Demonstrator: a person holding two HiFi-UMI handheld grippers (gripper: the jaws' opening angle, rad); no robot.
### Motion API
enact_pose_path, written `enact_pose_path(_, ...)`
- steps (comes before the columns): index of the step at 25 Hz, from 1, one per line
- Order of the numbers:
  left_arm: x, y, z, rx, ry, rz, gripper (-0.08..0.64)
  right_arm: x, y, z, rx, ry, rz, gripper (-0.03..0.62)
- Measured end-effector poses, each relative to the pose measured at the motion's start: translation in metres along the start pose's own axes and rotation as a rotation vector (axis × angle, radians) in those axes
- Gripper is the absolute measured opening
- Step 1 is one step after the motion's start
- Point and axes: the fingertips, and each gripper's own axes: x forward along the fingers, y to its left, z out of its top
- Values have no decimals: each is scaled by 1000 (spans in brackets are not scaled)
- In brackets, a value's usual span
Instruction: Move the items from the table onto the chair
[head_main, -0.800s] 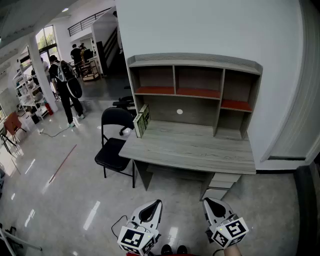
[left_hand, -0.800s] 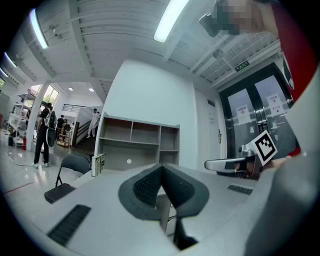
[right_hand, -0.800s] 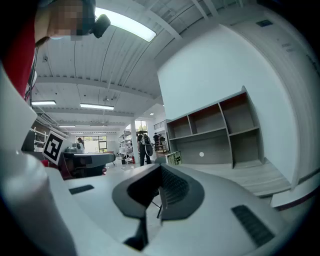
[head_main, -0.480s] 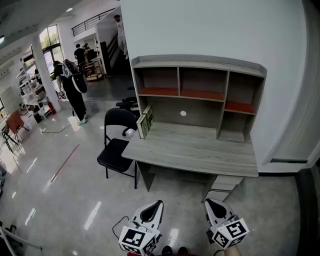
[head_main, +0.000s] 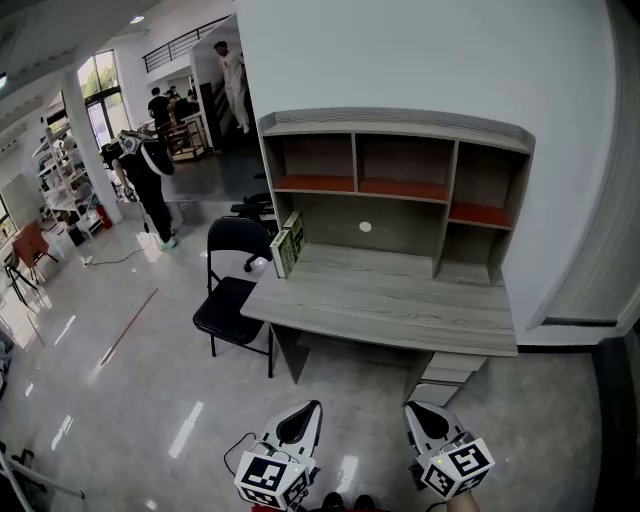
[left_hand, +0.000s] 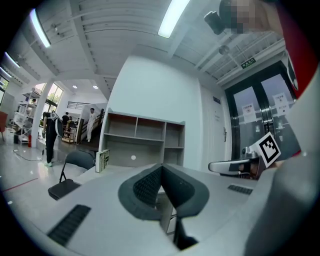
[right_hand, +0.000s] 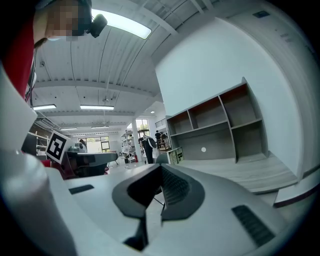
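Head view: a green-and-white book (head_main: 288, 243) is standing at the grey wooden desk (head_main: 400, 305)'s left end, with a black folding chair (head_main: 228, 300) beside that end. Left gripper view: the left gripper (left_hand: 161, 169) is pressing its jaws together, empty. Right gripper view: the right gripper (right_hand: 161, 169) is doing likewise.

Nothing here can be read from where I stand. The book (head_main: 287, 243) standing on the desk (head_main: 400, 310) has dark print on its pale green cover, too small to make out. A small green sign (left_hand: 248, 62) hangs above the glass doors (left_hand: 260, 120), its characters blurred. White sheets (left_hand: 248, 109) are stuck on the glass, but their text is illegible. The cubes on the left gripper (head_main: 308, 408) and right gripper (head_main: 414, 408) carry only black-and-white square patterns, no letters.
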Motion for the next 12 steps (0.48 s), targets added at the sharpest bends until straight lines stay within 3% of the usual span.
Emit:
enact_pose_path(5, 7, 20, 4, 9, 11, 59, 8, 19, -7, 2, 2, 24, 1, 6)
enact_pose_path(12, 33, 85, 0, 15, 27, 136, 8, 91, -18, 4, 49, 29, 29, 6)
